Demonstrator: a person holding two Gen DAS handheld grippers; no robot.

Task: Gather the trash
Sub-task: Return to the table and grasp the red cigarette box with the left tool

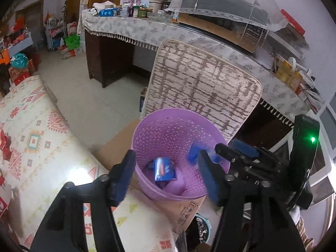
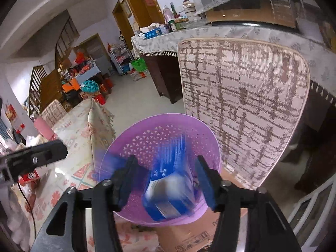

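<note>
A purple perforated basket (image 1: 161, 130) stands on a cardboard box beside the table. At its bottom lies a blue packet (image 1: 164, 169), and a blurred blue scrap (image 1: 194, 152) shows near its right wall. My left gripper (image 1: 166, 175) hangs over the basket's near rim, open, with no pad touching anything. In the right wrist view the basket (image 2: 147, 138) fills the middle. A motion-blurred blue packet (image 2: 170, 191) is inside it, between and below the pads of my right gripper (image 2: 166, 183), which stands open and clear of the packet. The right gripper's fingers (image 1: 245, 148) also show at the right of the left wrist view.
The cardboard box (image 1: 180, 212) carries the basket. A patterned cushion (image 1: 201, 84) leans upright behind it against a long cloth-covered counter (image 1: 130, 29). A table with a patterned cloth (image 1: 33, 142) lies to the left, with red wrappers (image 1: 5, 145) at its edge.
</note>
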